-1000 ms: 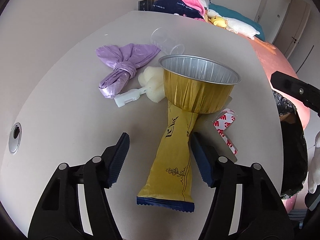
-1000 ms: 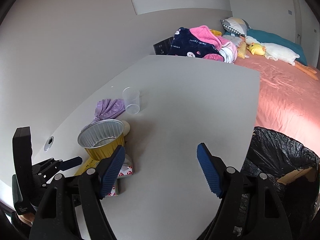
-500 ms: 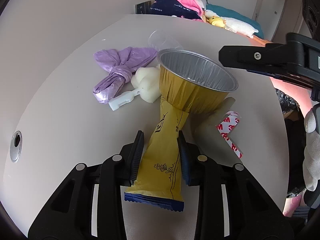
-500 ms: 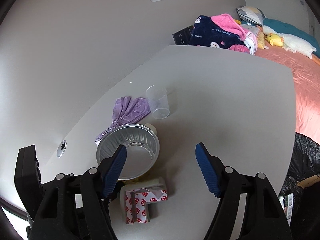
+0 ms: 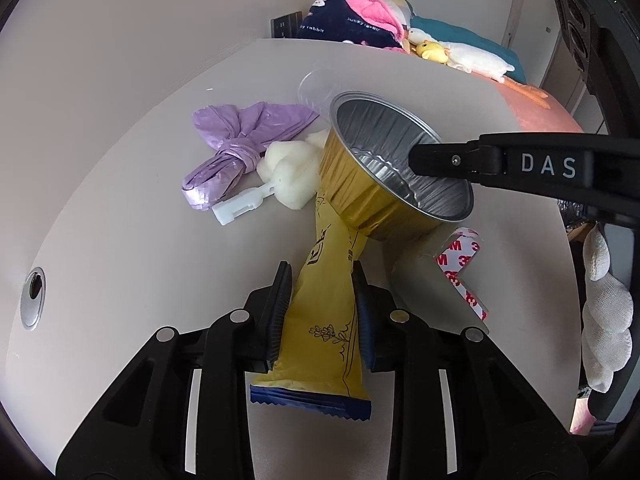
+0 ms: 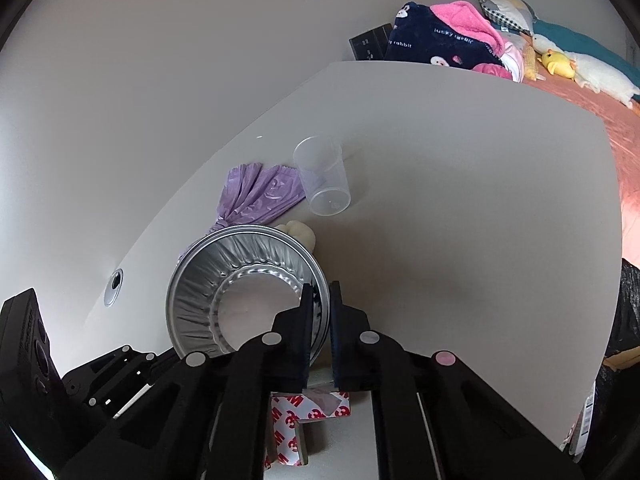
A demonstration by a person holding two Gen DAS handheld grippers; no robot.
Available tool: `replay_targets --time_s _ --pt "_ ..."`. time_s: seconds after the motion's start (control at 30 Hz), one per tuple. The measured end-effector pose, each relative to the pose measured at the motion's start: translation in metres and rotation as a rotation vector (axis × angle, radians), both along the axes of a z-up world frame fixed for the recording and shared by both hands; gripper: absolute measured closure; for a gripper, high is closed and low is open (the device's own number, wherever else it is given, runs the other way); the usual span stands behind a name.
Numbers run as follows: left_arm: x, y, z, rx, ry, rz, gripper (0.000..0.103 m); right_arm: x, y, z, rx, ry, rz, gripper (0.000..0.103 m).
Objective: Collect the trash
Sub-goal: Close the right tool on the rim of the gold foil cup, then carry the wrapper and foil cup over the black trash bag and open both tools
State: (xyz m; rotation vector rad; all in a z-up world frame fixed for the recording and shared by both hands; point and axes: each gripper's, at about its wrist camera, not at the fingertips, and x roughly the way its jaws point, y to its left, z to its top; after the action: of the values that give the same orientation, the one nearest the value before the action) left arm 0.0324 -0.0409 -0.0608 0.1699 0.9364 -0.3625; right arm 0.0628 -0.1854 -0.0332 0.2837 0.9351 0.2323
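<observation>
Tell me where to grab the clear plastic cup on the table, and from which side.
Take the clear plastic cup across its open rim, one finger inside and one outside the thin wall. It stands upright, mouth up. Come from above on the side facing the bed: the crumpled purple plastic bag lies against its other side, while the white table there is bare.

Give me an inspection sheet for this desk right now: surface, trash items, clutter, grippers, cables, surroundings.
Surface: pale grey table, round metal grommet.
Job's things: yellow wrapper; foil cup tilted on it; purple bag; clear plastic cup upright; white foam piece; white plastic clip; 3M tape backing.
Clutter: nothing seen.
Grippers: left gripper shut on the wrapper; right gripper shut on the foil cup's rim.
Cables: nothing seen.
Surroundings: black bin bag, bed with clothes and plush toys.
</observation>
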Motion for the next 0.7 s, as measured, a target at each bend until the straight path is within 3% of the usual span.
replay_targets --time_s 0.7 --pt "-0.017 -0.003 0.034 -0.029 -0.079 0.003 0.074 -0.057 -0.054 0.046 -0.075 -0.145 -0.138 0.098"
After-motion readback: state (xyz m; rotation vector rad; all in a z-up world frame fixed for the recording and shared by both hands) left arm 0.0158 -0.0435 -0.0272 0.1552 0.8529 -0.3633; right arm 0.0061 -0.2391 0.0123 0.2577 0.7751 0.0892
